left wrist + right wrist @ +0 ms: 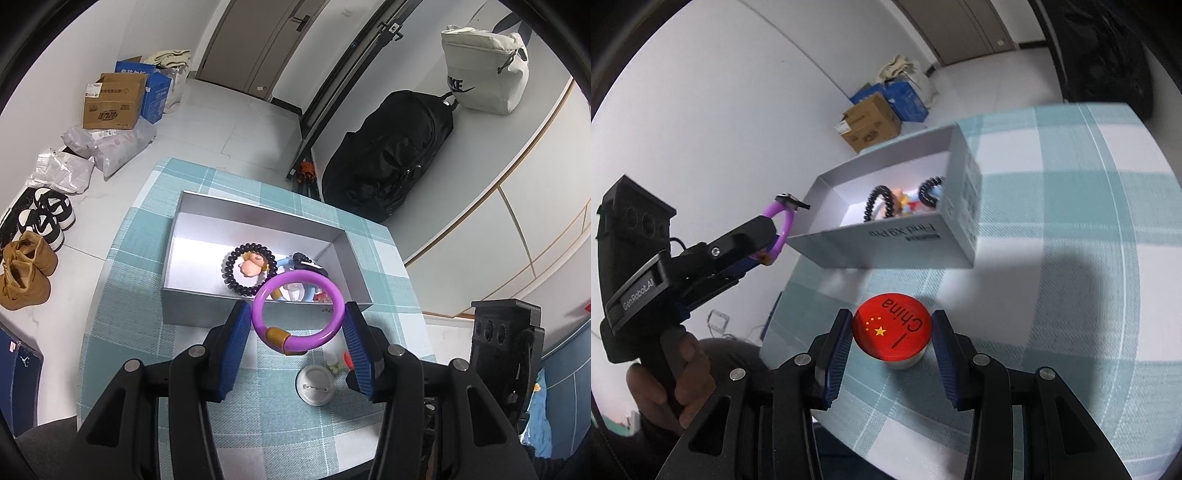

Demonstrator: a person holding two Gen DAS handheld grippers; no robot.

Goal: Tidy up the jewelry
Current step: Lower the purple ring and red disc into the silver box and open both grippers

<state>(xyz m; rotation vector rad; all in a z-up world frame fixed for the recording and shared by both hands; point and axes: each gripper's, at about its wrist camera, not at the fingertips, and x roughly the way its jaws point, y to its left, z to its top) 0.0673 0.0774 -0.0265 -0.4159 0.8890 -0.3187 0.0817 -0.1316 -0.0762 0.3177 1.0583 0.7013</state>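
A glossy purple ring bangle with a gold band is pinched between the left gripper jaws, held above the near wall of the open grey cardboard box. The right gripper jaws pinch a round red flag badge over the teal checked worktop.

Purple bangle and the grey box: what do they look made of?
Bangle: looks like glossy plastic or resin, smooth with bright highlights, with a gold-brown sleeve that may be metal. Box: apparently matte grey cardboard, with thin straight walls and printed lettering.
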